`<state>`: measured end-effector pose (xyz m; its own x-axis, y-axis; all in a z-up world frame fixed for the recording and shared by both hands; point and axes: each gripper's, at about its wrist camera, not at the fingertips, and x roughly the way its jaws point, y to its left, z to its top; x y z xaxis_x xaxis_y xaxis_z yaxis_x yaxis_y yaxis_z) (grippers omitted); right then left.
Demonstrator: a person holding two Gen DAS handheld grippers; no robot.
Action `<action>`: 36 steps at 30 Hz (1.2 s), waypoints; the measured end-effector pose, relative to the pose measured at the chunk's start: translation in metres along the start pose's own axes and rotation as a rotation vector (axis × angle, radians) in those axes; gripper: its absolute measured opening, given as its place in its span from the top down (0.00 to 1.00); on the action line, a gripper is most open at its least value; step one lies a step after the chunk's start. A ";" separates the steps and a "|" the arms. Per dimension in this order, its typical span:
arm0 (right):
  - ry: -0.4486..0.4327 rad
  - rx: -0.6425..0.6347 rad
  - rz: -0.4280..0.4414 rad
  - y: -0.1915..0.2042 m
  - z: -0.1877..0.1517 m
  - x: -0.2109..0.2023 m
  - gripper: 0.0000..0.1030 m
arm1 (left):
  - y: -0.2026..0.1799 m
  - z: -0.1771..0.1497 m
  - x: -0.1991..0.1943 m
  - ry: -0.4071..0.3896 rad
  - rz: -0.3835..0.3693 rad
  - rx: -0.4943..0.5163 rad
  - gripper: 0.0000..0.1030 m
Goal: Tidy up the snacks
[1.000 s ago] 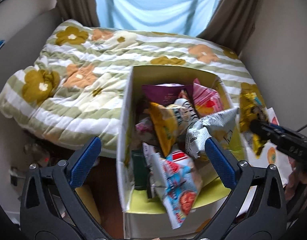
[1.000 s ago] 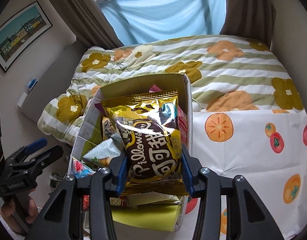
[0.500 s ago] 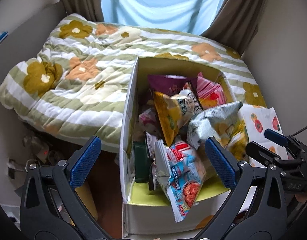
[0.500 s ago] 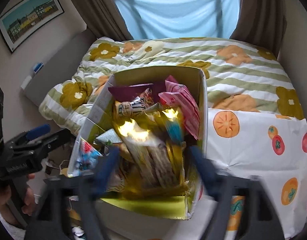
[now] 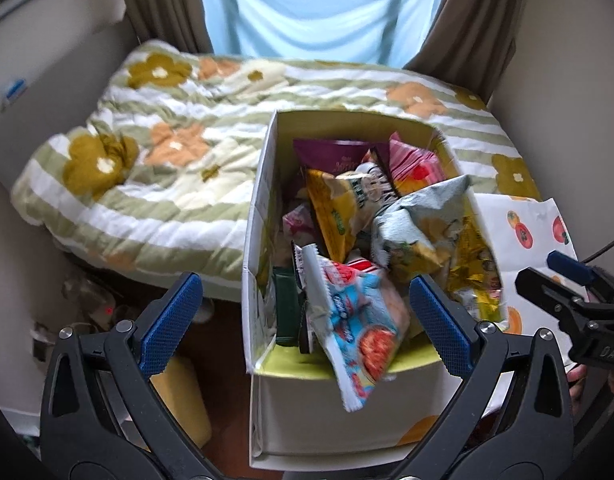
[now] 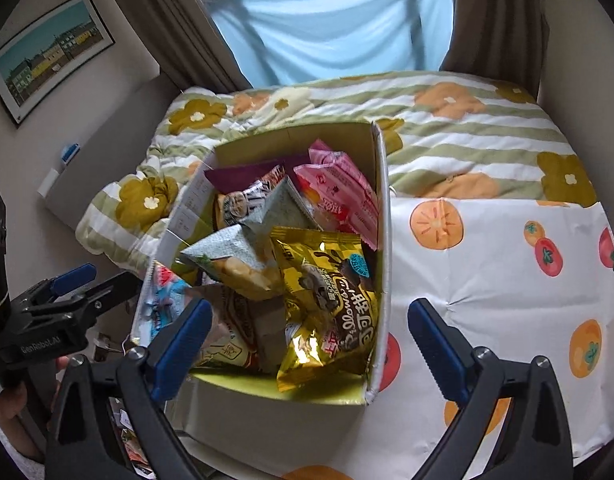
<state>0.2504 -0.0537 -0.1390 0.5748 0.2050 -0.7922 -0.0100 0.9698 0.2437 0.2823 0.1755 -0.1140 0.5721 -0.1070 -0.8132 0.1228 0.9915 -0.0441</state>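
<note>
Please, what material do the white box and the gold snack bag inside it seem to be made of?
The white box looks like thin cardboard with a matte printed surface: its walls are flat, with creased corners and a thin exposed edge. The gold snack bag seems to be metallised plastic film, glossy: it crinkles and throws a bright glare near its lower edge. Neither can be confirmed by look alone.

Green-striped floral quilt (image 5: 179,168), gold packet (image 6: 327,288)
</note>
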 end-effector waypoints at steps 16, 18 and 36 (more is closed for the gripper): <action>-0.323 -0.150 -0.225 -0.037 -0.051 -0.207 0.00 | -0.104 -0.064 -0.189 -0.338 0.035 0.028 0.00; -0.324 -0.135 -0.270 -0.040 -0.060 -0.217 0.00 | -0.109 -0.073 -0.199 -0.355 0.050 0.035 0.00; -0.414 -0.082 -0.308 -0.041 -0.104 -0.255 0.00 | -0.126 -0.116 -0.230 -0.445 0.039 0.067 0.00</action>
<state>0.0192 -0.1316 -0.0052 0.8367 -0.1451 -0.5282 0.1560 0.9875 -0.0241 0.0412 0.0837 0.0115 0.8685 -0.1059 -0.4843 0.1382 0.9899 0.0315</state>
